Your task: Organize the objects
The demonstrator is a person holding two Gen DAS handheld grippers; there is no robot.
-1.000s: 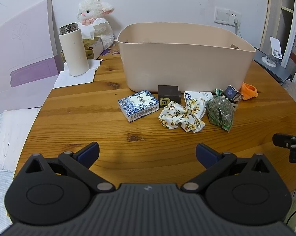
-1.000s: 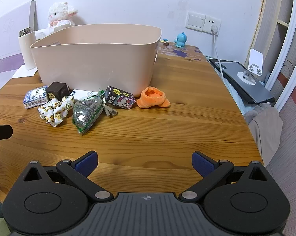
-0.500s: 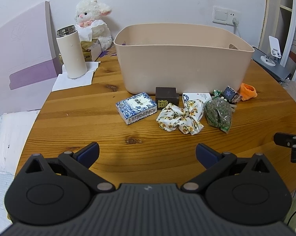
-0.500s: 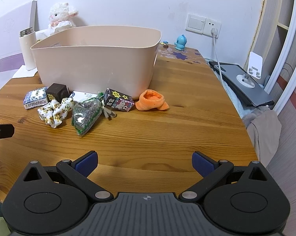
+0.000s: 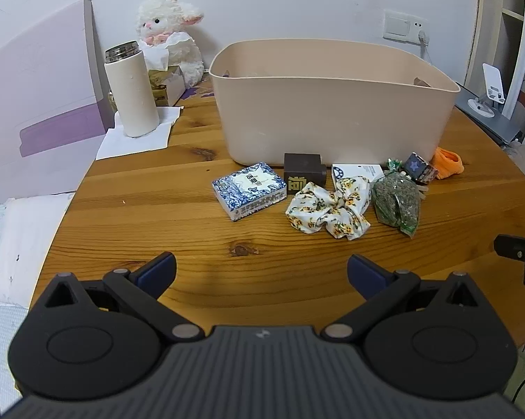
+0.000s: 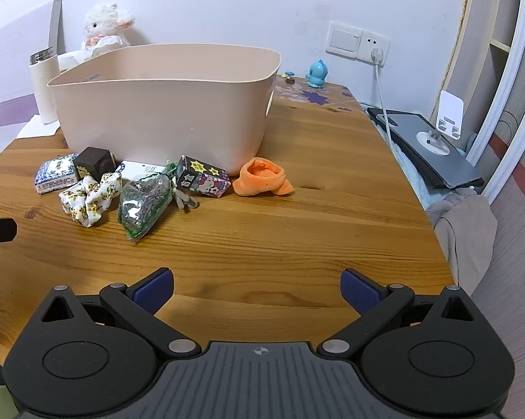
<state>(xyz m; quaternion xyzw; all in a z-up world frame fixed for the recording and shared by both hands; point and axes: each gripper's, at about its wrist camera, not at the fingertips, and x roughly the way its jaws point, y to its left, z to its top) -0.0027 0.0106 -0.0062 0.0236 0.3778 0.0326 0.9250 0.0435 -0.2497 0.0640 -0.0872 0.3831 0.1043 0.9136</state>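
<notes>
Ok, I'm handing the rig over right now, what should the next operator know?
Left gripper open, empty, above the table's near edge. Right gripper the same.
In front of the beige bin lie a blue-white box, dark cube, floral scrunchie, white card, herb bag, cartoon box and orange cloth.
Done: nothing visibly binned; the bin's inside is hidden.
Left: all seven.

A round wooden table [image 5: 150,209] is seen. On it are set a beige plastic tub [image 5: 332,115], a blue-and-white patterned box [image 5: 250,190], a dark brown cube [image 5: 302,173], a floral fabric scrunchie [image 5: 328,209], a clear bag of dried herbs [image 5: 396,202], a cartoon-printed carton [image 6: 202,176], an orange cloth [image 6: 264,177] and a white paper napkin [image 5: 136,141] under a cream cylindrical flask [image 5: 131,92].
</notes>
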